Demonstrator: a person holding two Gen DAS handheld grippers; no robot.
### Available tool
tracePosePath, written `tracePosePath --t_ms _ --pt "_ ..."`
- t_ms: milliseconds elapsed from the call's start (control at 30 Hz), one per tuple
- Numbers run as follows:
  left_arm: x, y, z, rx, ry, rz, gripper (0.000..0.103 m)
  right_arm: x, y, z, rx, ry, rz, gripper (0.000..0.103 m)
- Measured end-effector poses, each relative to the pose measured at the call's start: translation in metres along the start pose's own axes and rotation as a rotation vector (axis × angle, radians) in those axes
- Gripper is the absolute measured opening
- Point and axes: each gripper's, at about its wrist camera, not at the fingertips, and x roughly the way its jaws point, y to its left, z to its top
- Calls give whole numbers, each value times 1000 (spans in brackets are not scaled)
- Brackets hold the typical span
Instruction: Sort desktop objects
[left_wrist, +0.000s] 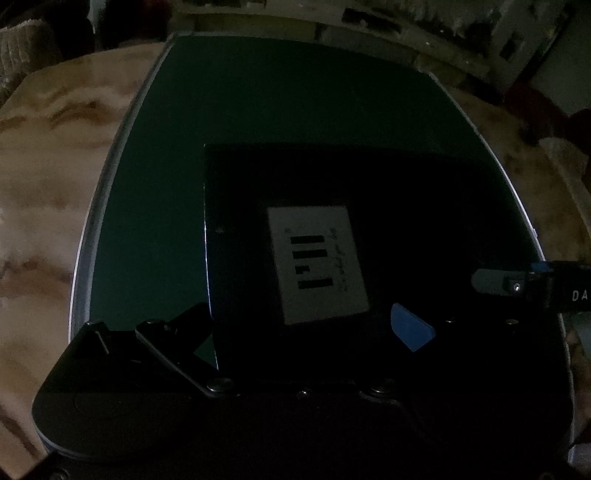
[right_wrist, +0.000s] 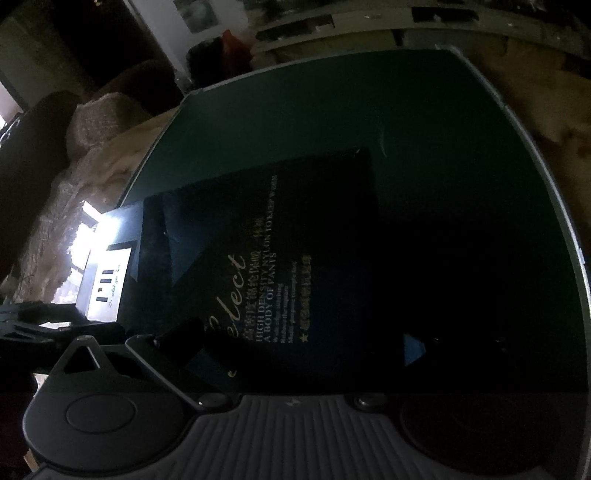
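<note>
Inspection of both wrist views, taken in very poor light.

Left gripper: my jaws stand wide apart, one black finger at the left, one blue-padded finger at the right. Between them, and reaching just beyond, lies a flat black book with a white rectangular label bearing black bars. Whether the fingers actually press its near edge I cannot tell; that area is too dark. At the far right edge of this view the tip of the other gripper enters, lettered "DA".

Right gripper: my jaws are likewise spread wide, the left finger dark, the right finger showing a blue pad. A flat black packet printed in gold lettering, "HIGH DENSITY NYLON" legible, lies between and ahead of them. Contact with the packet is not determinable in the shadow. To the left of the packet the black book with its white label appears, partly glared by bright light.

Both items rest on a dark green rectangular mat with a pale grey border, which lies on a mottled tan marble-patterned bench.

Beyond the bench, blurred shelving and furniture, no detail readable.
</note>
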Motion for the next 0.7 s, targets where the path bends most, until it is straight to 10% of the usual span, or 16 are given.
tracePosePath --t_ms 700 --pt "-28 -16 -5 28 -16 8 103 -26 12 -5 7 -5 -4 103"
